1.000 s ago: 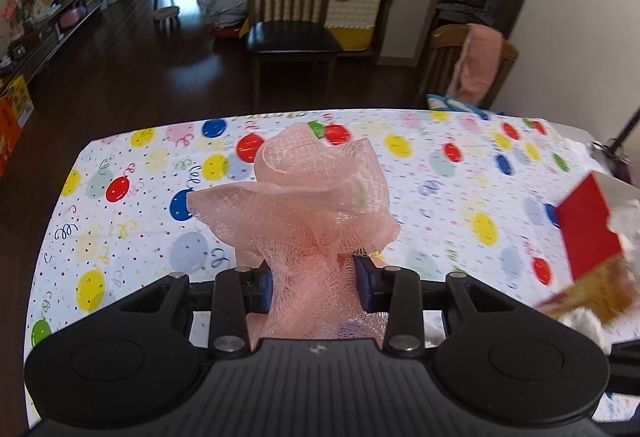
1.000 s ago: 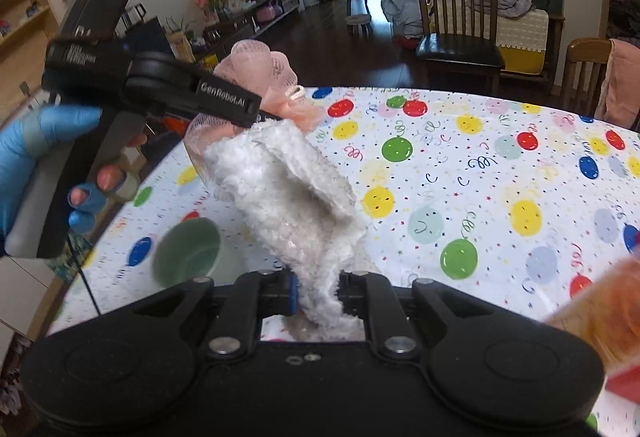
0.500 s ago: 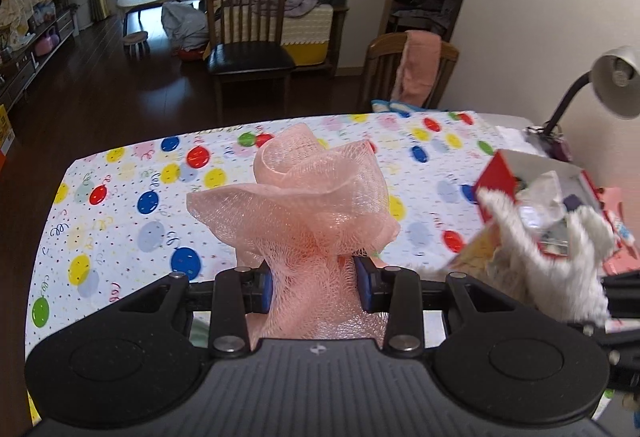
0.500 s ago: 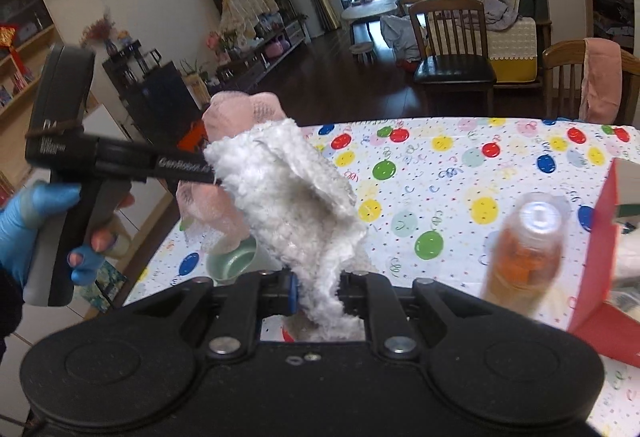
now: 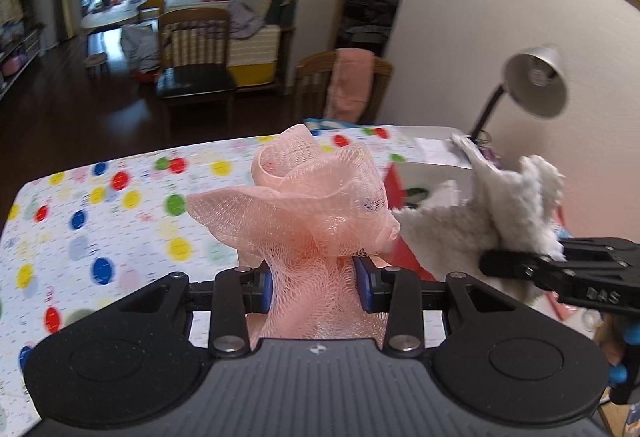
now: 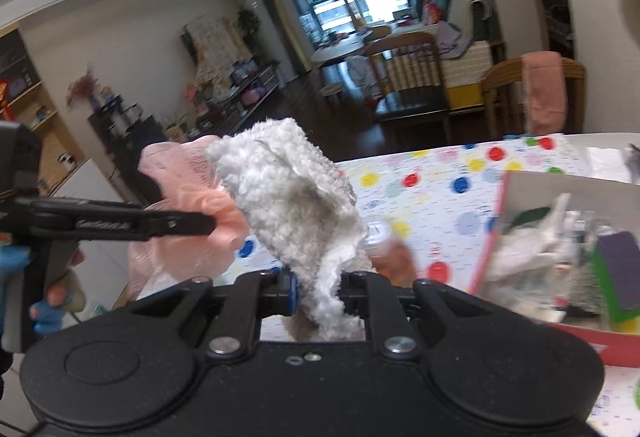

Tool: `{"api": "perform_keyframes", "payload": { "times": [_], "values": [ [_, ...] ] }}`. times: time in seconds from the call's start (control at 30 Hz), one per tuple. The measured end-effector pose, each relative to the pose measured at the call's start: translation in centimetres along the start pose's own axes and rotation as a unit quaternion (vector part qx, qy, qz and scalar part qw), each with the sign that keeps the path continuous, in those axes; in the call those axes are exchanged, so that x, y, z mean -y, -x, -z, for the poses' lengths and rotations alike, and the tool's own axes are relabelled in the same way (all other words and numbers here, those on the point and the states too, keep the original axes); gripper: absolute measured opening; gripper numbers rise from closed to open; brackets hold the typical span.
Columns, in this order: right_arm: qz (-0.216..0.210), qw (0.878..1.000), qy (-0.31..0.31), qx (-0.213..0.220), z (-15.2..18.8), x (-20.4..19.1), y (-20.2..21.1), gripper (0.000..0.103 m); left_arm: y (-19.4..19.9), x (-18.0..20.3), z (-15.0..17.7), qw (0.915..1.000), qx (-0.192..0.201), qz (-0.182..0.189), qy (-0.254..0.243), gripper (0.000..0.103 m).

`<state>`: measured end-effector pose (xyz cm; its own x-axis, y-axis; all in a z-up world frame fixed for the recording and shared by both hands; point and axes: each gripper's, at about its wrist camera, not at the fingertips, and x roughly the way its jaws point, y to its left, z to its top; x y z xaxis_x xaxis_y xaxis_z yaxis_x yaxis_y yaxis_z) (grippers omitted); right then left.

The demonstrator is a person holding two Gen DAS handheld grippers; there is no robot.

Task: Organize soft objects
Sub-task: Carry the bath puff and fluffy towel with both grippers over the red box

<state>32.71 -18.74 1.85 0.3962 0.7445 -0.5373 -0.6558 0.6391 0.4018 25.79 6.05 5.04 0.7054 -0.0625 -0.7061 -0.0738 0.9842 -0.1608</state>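
My left gripper (image 5: 314,287) is shut on a pink mesh bath puff (image 5: 308,205), which billows up above its fingers, held over the balloon-print tablecloth (image 5: 120,205). My right gripper (image 6: 318,287) is shut on a fluffy white cloth (image 6: 292,197) that stands up between its pads. In the left wrist view the white cloth (image 5: 504,205) and the right gripper's black fingers (image 5: 560,265) hang at the right, next to the puff. In the right wrist view the pink puff (image 6: 188,205) shows at the left behind the cloth. A red-walled box (image 6: 492,233) lies to the right.
The box holds white crumpled material (image 6: 524,257) and a dark and green item (image 6: 616,269). An amber bottle (image 6: 392,253) stands blurred beside it. A desk lamp (image 5: 536,85) rises at the table's far right. Chairs (image 5: 196,69) stand beyond the table, and a blue-gloved hand (image 6: 44,313) holds the left tool.
Both grippers have risen and swung to the right with their loads, from over the spotted cloth toward the red box and lamp. The white cloth now hangs close beside the puff.
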Motion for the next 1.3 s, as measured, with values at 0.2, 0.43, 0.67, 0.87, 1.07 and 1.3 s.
{"api": "perform_keyframes", "payload": {
  "times": [0.2, 0.43, 0.67, 0.87, 1.07, 1.3],
  "values": [
    [0.038, 0.999, -0.018, 0.022, -0.1, 4.9, 3.0, 0.014, -2.3, 6.2, -0.9, 0.9991, -0.006, 0.027, -0.033, 0.037],
    [0.092, 0.994, -0.038, 0.04, -0.2, 10.8, 5.3, 0.014, -6.5, 12.5, -1.7, 0.9969, -0.016, 0.041, -0.066, 0.037],
    [0.132, 0.989, -0.046, 0.05, -0.4, 16.0, 6.5, 0.015, -11.5, 17.7, -2.5, 0.9946, -0.03, 0.035, -0.093, 0.037],
    [0.158, 0.985, -0.045, 0.048, -1.2, 19.5, 5.6, 0.016, -15.0, 21.3, -3.0, 0.9927, -0.045, 0.033, -0.107, 0.037],
    [0.167, 0.984, -0.049, 0.033, -1.9, 22.2, 3.3, 0.016, -17.9, 24.0, -3.6, 0.9914, -0.051, 0.028, -0.117, 0.037],
    [0.17, 0.984, -0.053, 0.012, -2.6, 24.5, -0.1, 0.016, -21.5, 25.0, -3.9, 0.9902, -0.066, 0.008, -0.123, 0.037]
  ]
}}
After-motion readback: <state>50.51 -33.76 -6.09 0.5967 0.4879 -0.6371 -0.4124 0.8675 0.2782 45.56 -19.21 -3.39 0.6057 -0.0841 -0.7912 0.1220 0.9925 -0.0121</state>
